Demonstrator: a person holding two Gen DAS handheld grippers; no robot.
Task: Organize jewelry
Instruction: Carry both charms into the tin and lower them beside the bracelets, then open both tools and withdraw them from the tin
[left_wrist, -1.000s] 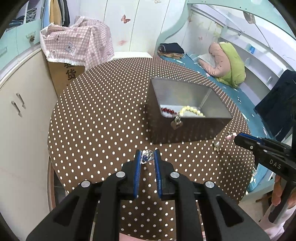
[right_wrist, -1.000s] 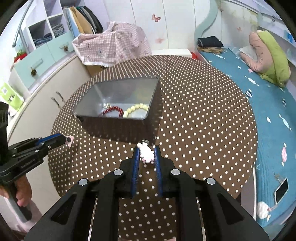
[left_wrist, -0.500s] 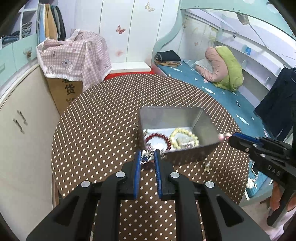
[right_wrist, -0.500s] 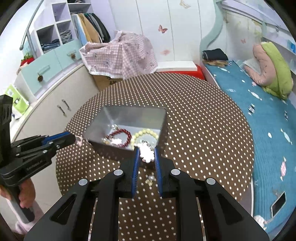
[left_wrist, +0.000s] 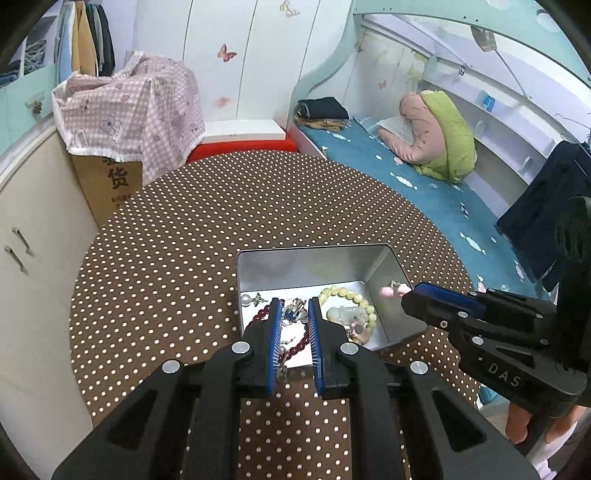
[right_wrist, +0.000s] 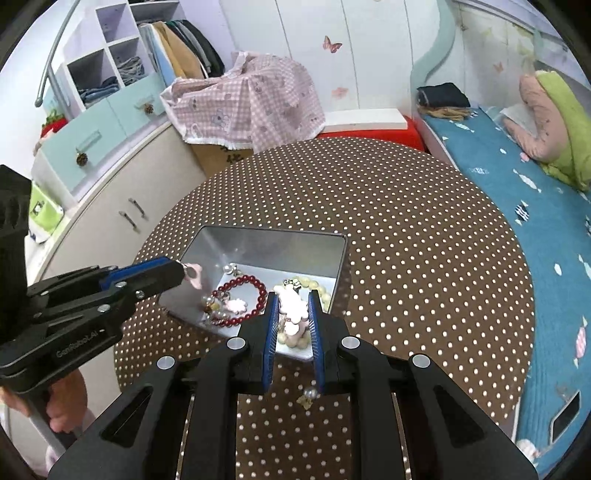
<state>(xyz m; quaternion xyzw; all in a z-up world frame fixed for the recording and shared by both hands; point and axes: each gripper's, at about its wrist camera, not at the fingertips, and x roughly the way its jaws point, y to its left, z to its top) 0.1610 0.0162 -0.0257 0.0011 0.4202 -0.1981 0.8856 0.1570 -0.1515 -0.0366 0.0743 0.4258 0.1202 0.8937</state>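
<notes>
left gripper (left_wrist: 292, 314) pinches silver charm (left_wrist: 294, 312) | right gripper (right_wrist: 291, 308) pinches pink charm (right_wrist: 293, 306) | both moved over tin (left_wrist: 314, 258) (drop next)

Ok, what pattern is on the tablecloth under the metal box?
Brown with small white polka dots; the tablecloth shows best in the right wrist view.

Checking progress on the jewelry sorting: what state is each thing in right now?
Left gripper: shut on a silver charm, above the tin.
Right gripper: shut on a pink charm, above the tin.
Metal tin: open, no lid.
Red bead bracelet: lying in tin.
Yellow bead bracelet: lying in tin.
</notes>
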